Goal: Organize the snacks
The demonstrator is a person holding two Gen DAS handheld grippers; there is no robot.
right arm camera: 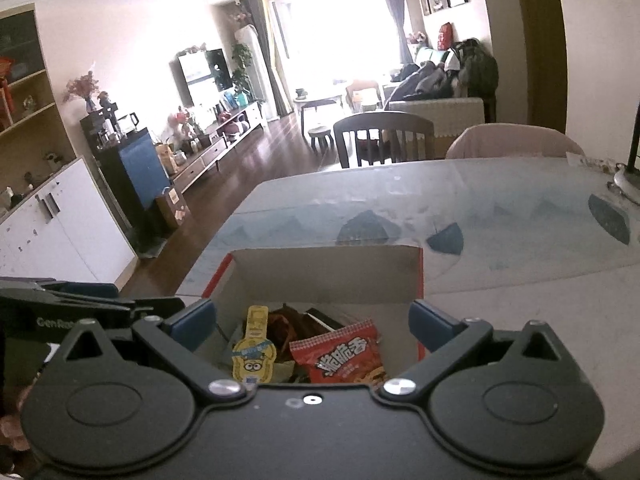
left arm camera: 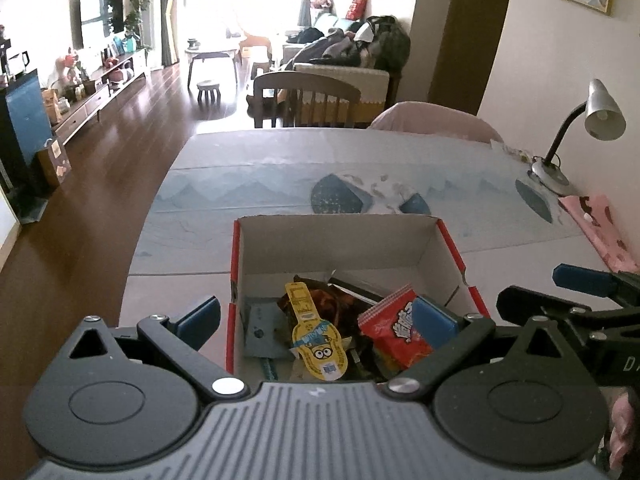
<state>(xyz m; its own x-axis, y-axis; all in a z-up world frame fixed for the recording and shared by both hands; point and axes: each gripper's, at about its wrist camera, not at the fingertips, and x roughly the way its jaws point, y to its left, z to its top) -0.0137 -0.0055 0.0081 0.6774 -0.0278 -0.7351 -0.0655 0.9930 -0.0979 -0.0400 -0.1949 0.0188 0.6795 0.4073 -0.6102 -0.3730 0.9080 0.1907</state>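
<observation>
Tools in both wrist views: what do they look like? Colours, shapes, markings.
Both match: the left tool and the right tool have black linkage arms on round black hubs, silver pivot screws and blue finger pads. The left body is ribbed grey, the right plain black. White lettering marks each tool's side, only partly legible.

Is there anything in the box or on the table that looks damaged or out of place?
Mostly no. The snacks lie loosely heaped in the cardboard box, the red packet tilted over the others. The box's right wall has a small tear at its rim. Nothing is spilled on the table.
</observation>
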